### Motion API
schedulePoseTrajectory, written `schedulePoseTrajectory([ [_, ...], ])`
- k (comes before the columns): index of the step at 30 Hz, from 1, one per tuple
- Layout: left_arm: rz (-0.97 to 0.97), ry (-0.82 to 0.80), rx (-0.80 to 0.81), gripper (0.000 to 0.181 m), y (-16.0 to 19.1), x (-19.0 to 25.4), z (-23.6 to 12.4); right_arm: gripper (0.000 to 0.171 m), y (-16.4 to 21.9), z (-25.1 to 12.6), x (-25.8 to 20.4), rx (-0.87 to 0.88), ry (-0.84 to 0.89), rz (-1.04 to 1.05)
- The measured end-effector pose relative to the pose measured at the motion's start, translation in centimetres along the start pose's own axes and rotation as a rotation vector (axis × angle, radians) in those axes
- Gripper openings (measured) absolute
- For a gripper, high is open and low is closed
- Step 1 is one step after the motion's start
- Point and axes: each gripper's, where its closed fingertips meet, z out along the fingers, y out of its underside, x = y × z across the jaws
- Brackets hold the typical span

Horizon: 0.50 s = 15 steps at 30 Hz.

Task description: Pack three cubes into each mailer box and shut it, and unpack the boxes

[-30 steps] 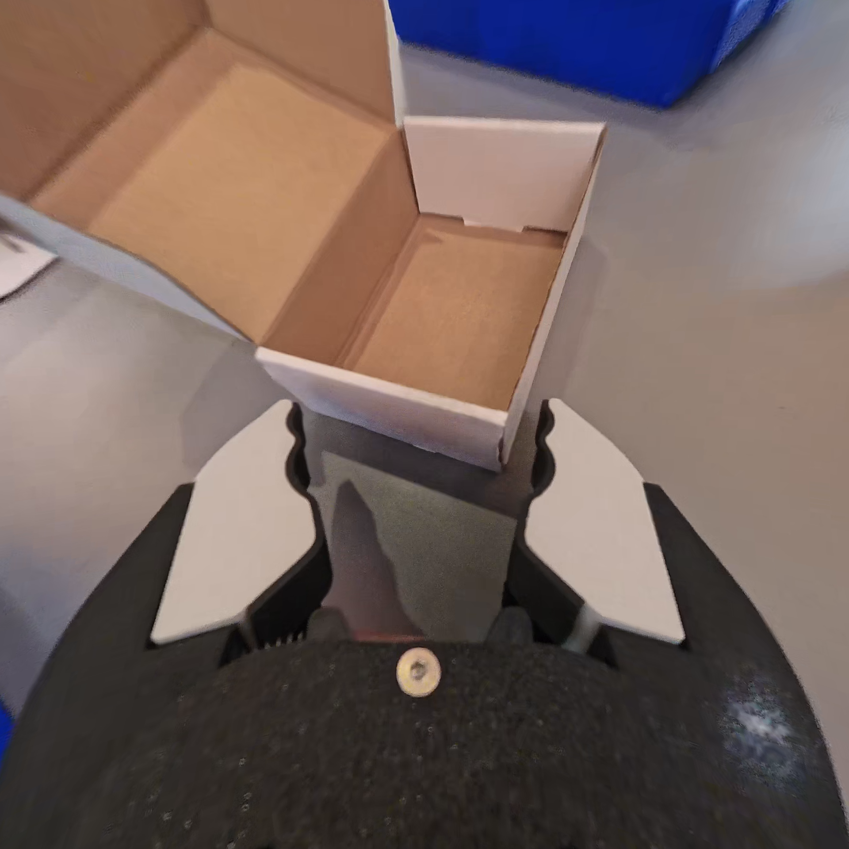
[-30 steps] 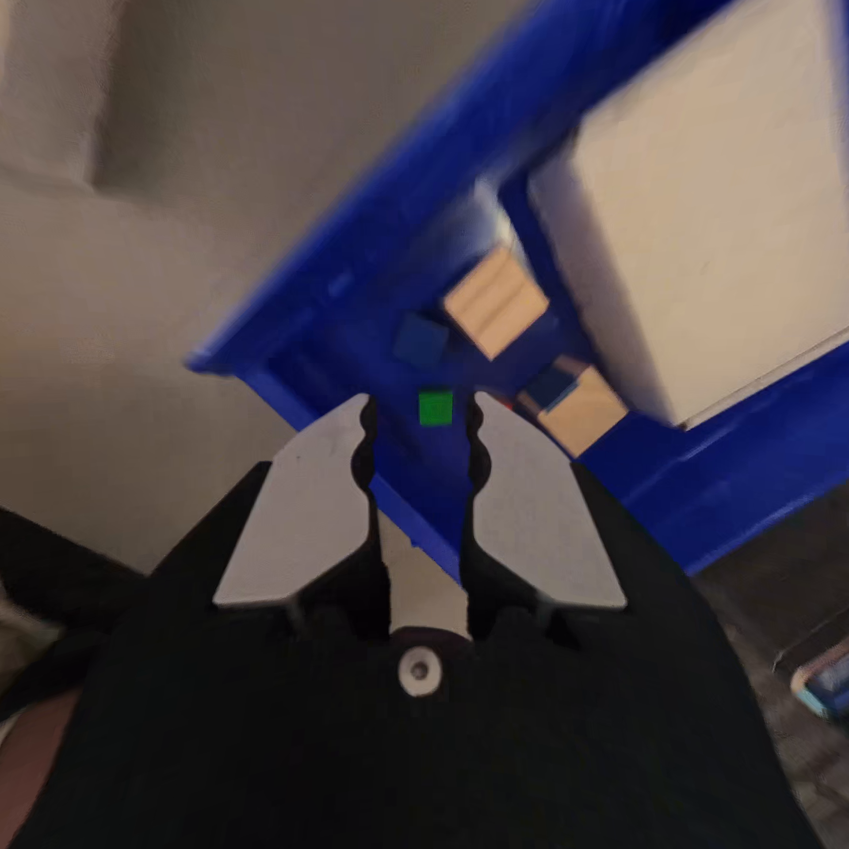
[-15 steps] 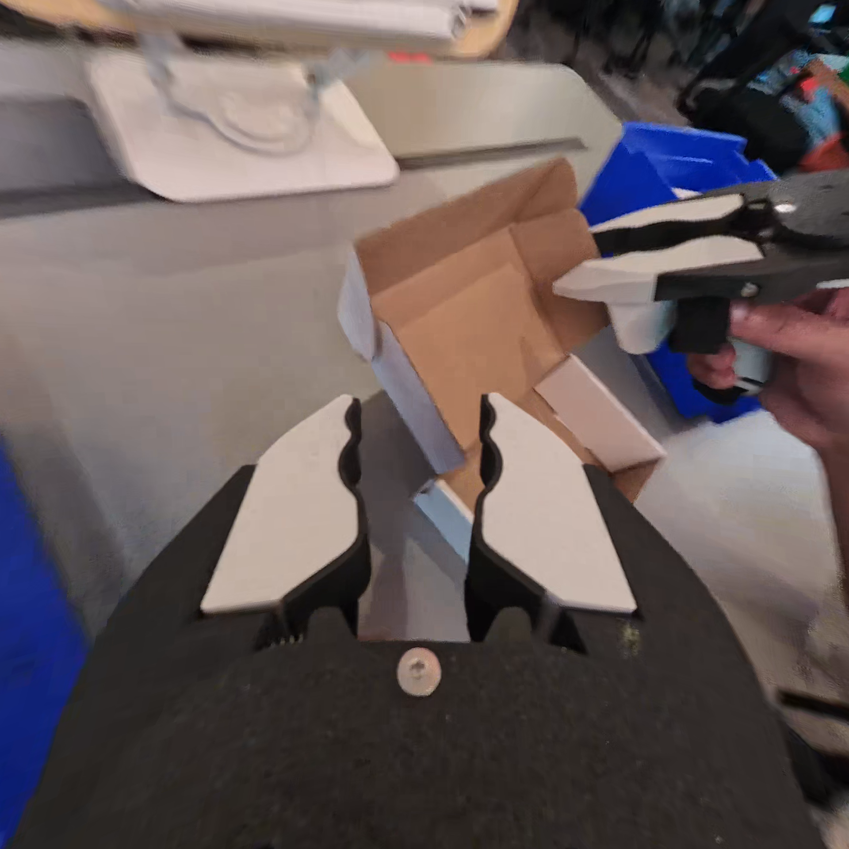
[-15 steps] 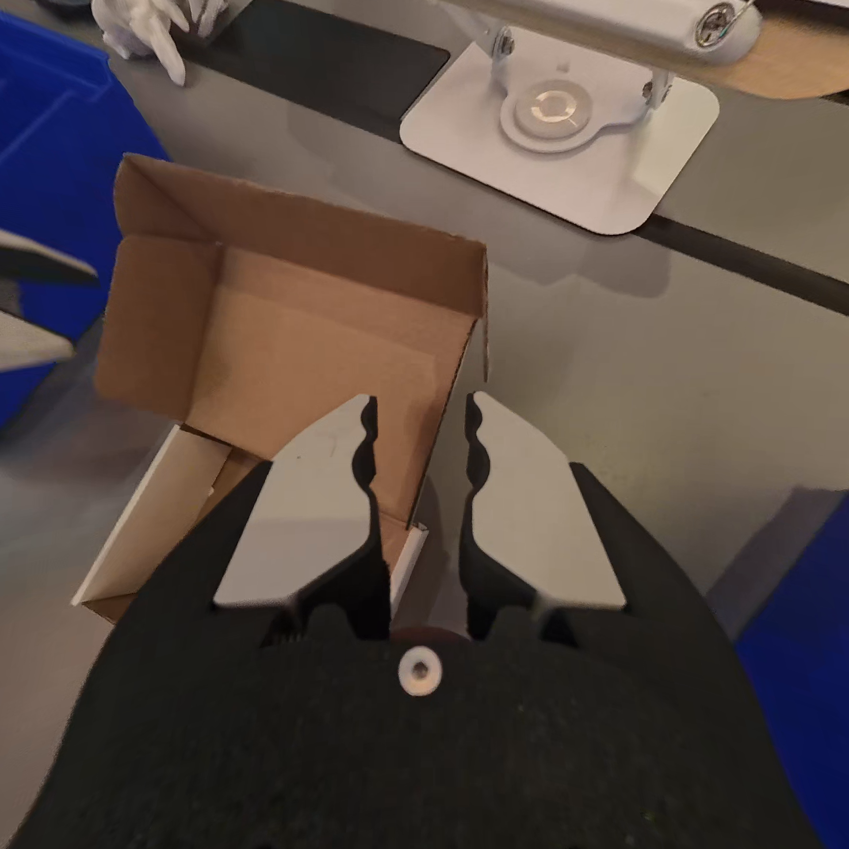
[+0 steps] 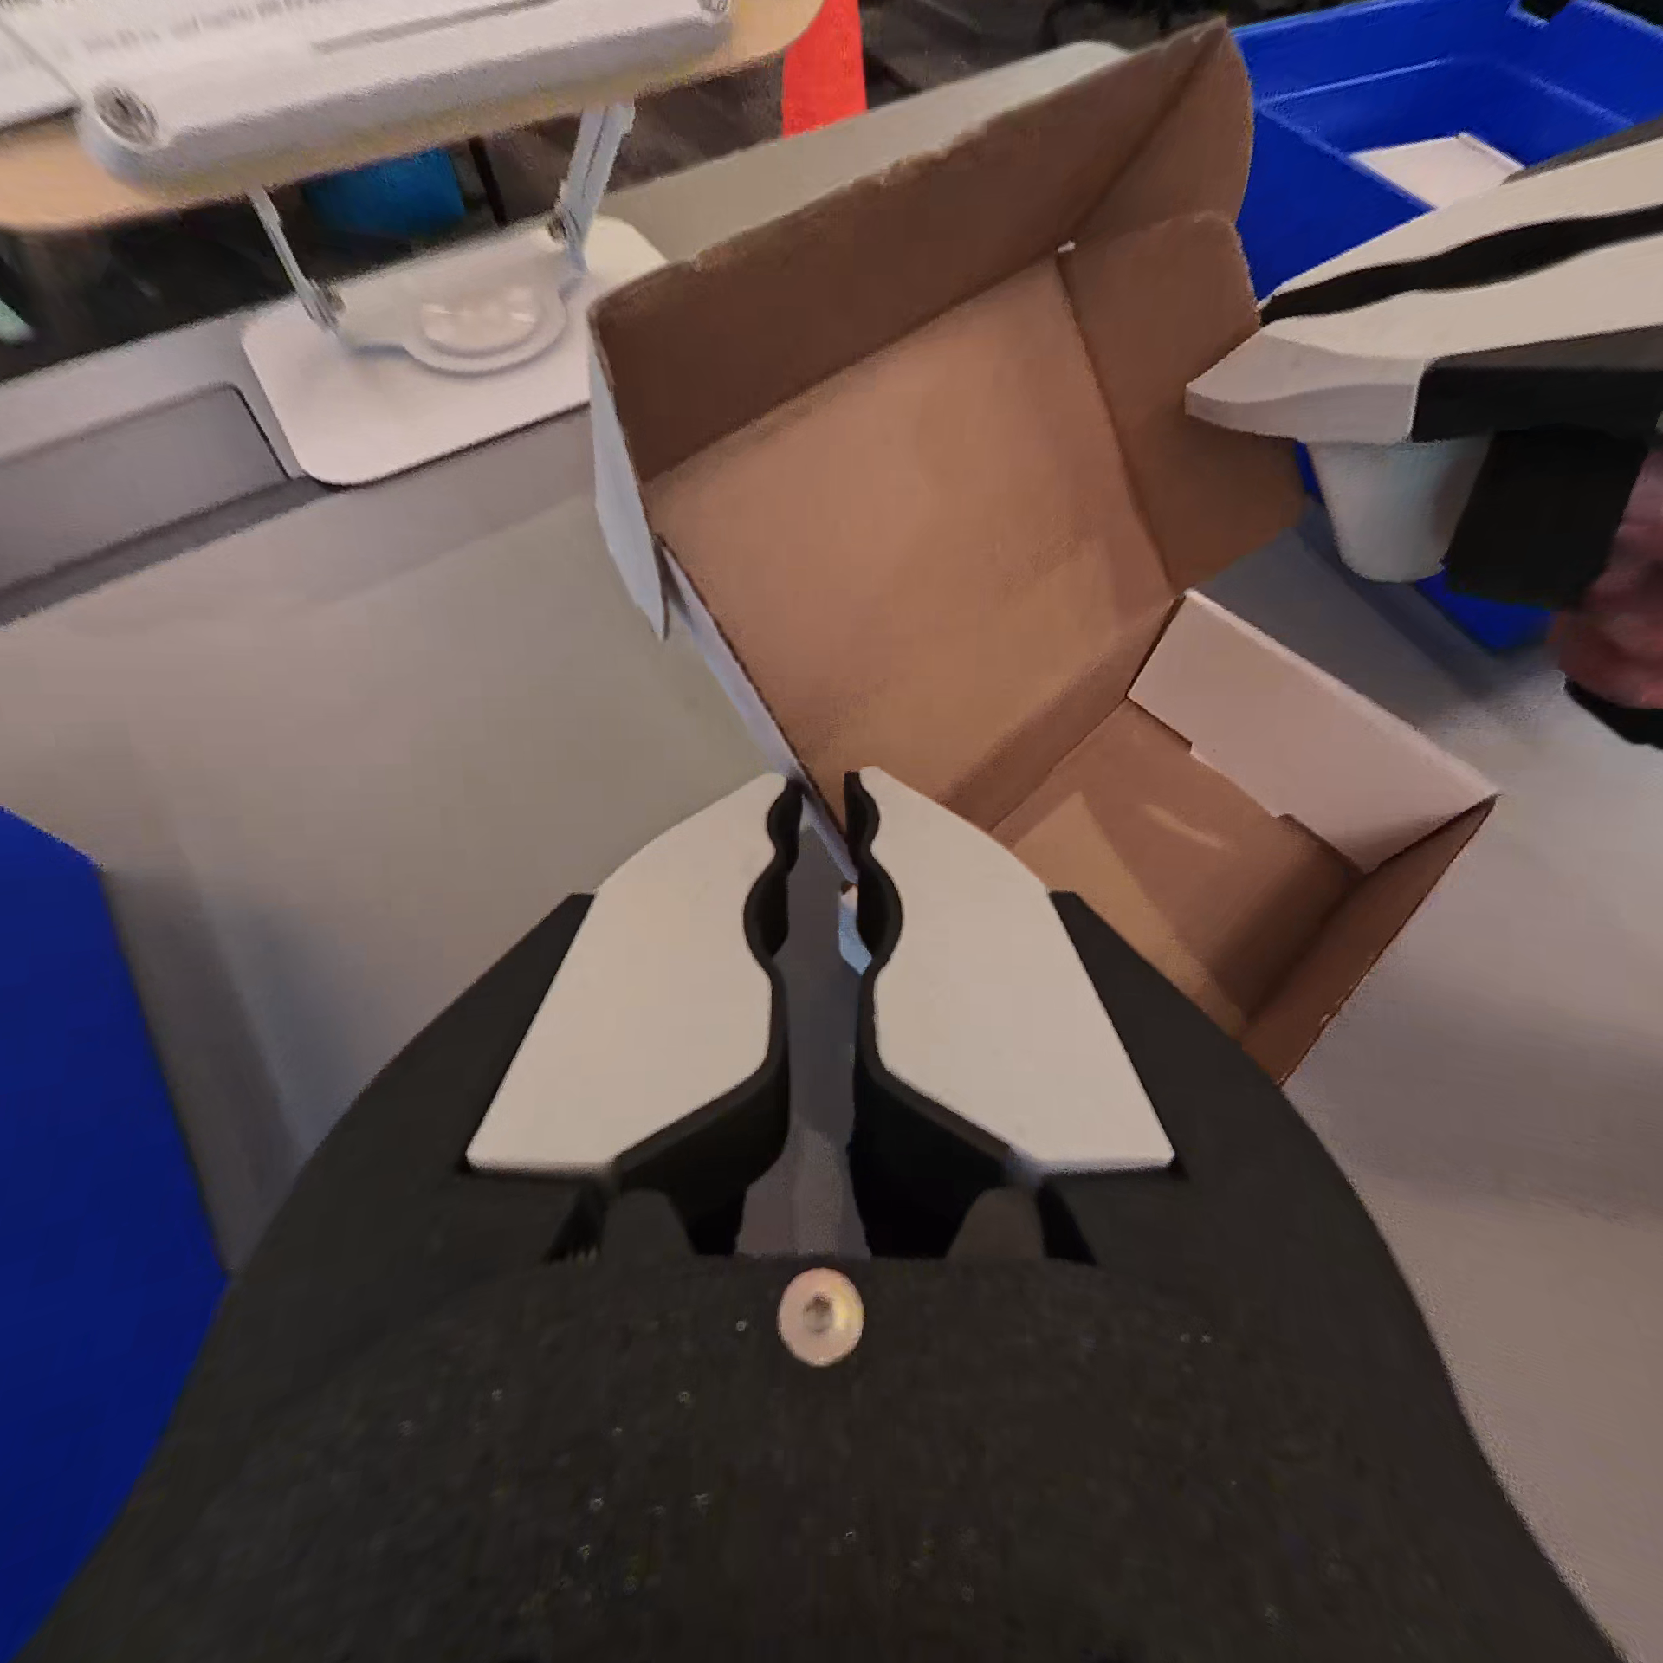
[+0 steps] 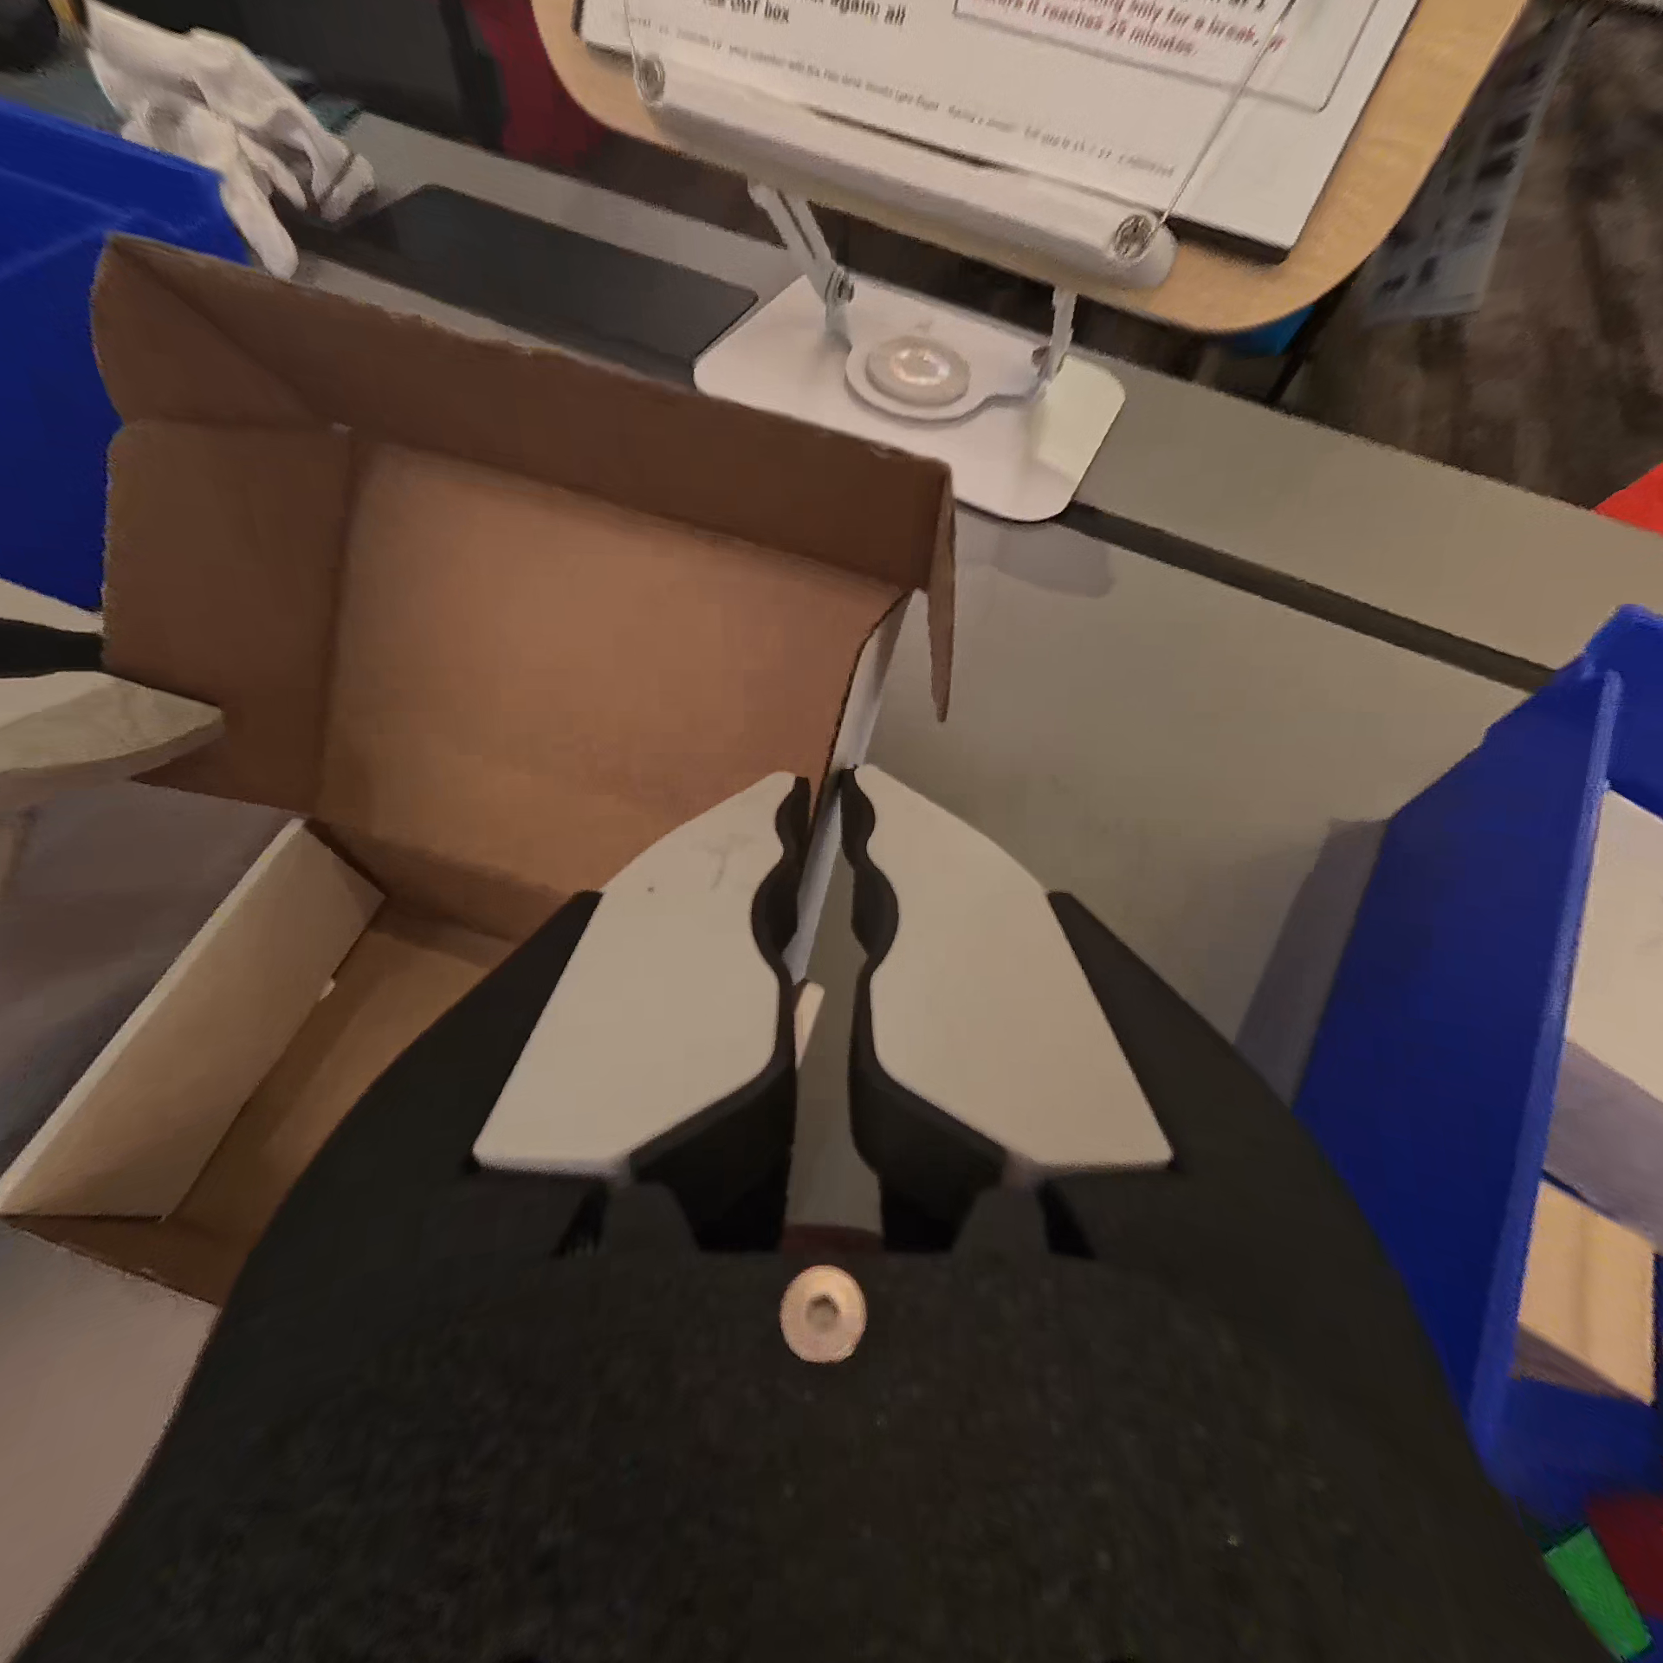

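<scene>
Pinching opposite side edges of the open white cardboard mailer box (image 5: 909, 558) on the grey counter (image 5: 360, 720), both grippers' fingers (image 5: 693, 990) press nearly together, left gripper (image 5: 822, 796) and right gripper (image 6: 823, 783).

We count one mailer box (image 5: 909, 558), open and empty: no cubes in it that we can see. Two tongs (image 5: 823, 801) show, one at each side flap of that box, the second (image 6: 823, 783) in its own view. Blue bins (image 6: 1458, 1035) come to two for certain, one at each side of the bench (image 6: 1125, 684). In the right-hand bin we make out one green cube (image 6: 1588, 1584). One white stand (image 6: 909, 396) and one white glove (image 6: 234, 135) sit at the back.
</scene>
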Motion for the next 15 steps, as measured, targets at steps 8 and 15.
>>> schedulePoseTrajectory([
  [8, 0.053, -0.013, 0.107, 0.009, 0.7, 2.9, -2.1, 0.009, 2.4, -5.2, -1.9, 0.079, -0.015, 0.101],
  [15, 0.068, 0.016, 0.089, 0.011, 1.2, 4.7, -3.0, 0.01, 3.4, -7.2, -2.3, 0.068, -0.012, 0.122],
])
